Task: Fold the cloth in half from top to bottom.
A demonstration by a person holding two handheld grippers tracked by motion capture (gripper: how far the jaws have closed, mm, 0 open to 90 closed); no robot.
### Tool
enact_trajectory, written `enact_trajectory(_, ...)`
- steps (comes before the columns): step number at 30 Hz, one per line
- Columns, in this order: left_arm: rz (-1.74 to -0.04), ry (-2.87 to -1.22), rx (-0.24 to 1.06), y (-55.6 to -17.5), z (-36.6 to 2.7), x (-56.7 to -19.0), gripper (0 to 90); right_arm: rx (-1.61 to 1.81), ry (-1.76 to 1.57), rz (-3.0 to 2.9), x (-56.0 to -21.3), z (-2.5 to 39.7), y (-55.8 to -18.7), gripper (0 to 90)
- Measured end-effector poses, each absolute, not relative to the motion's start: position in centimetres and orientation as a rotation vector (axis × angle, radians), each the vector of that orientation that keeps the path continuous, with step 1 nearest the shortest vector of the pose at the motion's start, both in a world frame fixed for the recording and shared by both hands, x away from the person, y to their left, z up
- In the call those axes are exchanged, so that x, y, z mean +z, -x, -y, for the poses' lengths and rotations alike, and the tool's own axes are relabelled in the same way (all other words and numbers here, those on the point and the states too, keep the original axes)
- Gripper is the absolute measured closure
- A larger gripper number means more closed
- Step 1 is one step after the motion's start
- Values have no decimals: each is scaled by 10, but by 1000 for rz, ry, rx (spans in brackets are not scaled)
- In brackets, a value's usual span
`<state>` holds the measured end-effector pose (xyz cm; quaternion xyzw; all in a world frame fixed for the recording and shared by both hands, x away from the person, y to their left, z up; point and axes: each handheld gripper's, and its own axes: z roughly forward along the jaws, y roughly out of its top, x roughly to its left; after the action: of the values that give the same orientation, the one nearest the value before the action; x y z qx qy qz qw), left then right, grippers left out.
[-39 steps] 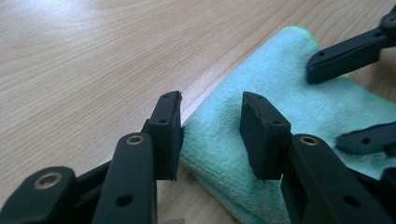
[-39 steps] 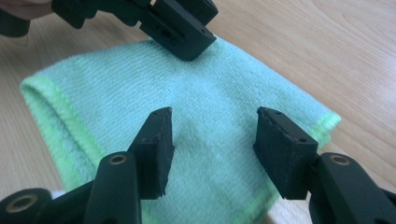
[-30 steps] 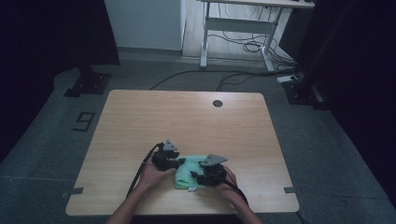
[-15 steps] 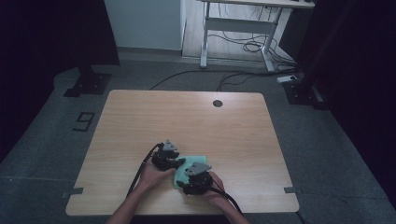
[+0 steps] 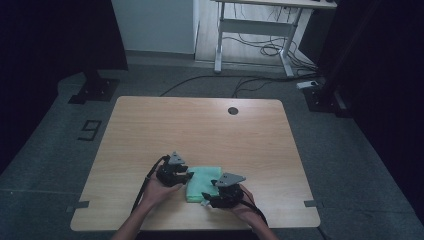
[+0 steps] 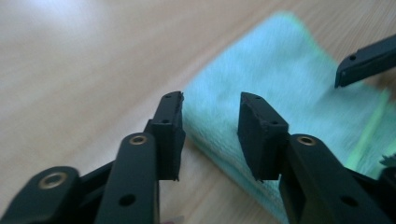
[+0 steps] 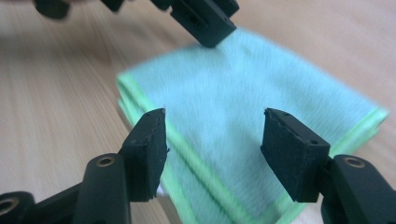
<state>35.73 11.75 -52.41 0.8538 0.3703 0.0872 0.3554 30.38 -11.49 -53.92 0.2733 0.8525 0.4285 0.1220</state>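
A folded mint-green cloth point(image 5: 202, 181) lies flat on the wooden table point(image 5: 200, 125) near the front edge. My left gripper point(image 5: 188, 176) is at the cloth's left edge, open, and that edge point(image 6: 280, 84) runs between its jaws point(image 6: 210, 135) without being pinched. At the cloth's front right corner my right gripper point(image 5: 207, 198) stands wide open. In the right gripper view the cloth point(image 7: 243, 93) spreads under its jaws point(image 7: 212, 149), its stacked bright green hems showing. Each gripper view shows a jaw of the other gripper, across the cloth.
The table has a round cable hole point(image 5: 233, 110) at its far middle. Tape marks point(image 5: 79, 204) sit at the front corners. Beyond the table are a white desk frame point(image 5: 255, 30) and cables on the grey floor.
The right gripper swung left over the cloth half a second ago and has come back to the right, at the front right corner. The left gripper has barely moved.
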Motion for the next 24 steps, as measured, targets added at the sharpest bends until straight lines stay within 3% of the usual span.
enact_trajectory(6,-954,-2213,209,-371,-110,-534,636,1186,-802,-2494,-550,112,-308,415)
enact_trajectory(16,-975,-2185,219,-416,-101,-536,632,1182,-896,-2453,-549,119,-352,430)
enact_trajectory(24,-997,-2164,224,-423,-100,-534,609,1216,-914,-2427,-550,123,-356,426)
